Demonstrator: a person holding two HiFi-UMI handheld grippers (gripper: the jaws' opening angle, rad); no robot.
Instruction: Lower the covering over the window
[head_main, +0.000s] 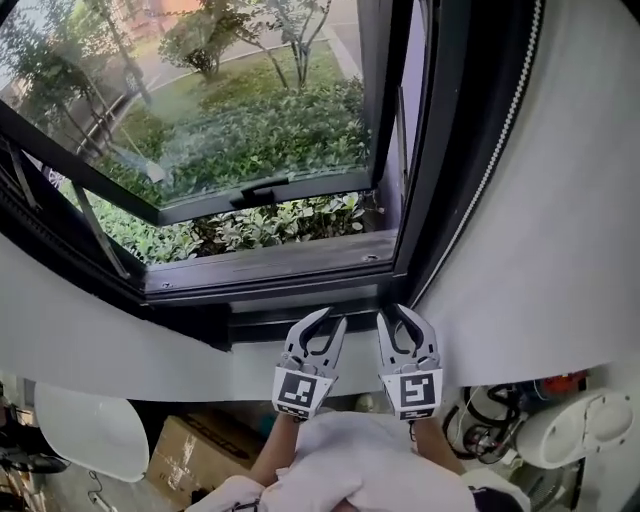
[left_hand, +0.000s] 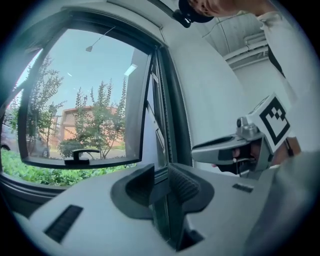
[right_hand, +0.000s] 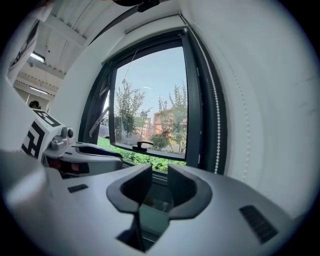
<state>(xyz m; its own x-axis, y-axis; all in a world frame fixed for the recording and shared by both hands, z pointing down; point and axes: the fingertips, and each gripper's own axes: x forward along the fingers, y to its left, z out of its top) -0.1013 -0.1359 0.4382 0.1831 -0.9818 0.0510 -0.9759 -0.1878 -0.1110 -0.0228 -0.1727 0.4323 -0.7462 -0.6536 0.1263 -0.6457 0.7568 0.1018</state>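
Note:
The dark-framed window (head_main: 300, 265) stands uncovered, its sash (head_main: 262, 192) tilted outward over green shrubs. No covering shows over the glass in any view. A white bead chain (head_main: 497, 160) hangs along the frame's right side, also visible as the bead chain (right_hand: 216, 115) in the right gripper view. My left gripper (head_main: 330, 320) and right gripper (head_main: 393, 313) sit side by side just below the sill, pointing at the frame. Both are open with nothing between the jaws. The chain is up and to the right of the right gripper, apart from it. The left gripper (left_hand: 161, 182) faces the frame's right post.
White wall (head_main: 560, 250) flanks the window on the right and runs below the sill. On the floor lie a cardboard box (head_main: 195, 450), a white round object (head_main: 90, 430), and a white appliance (head_main: 580, 425) with cables. The sash handle (head_main: 258, 192) projects inward.

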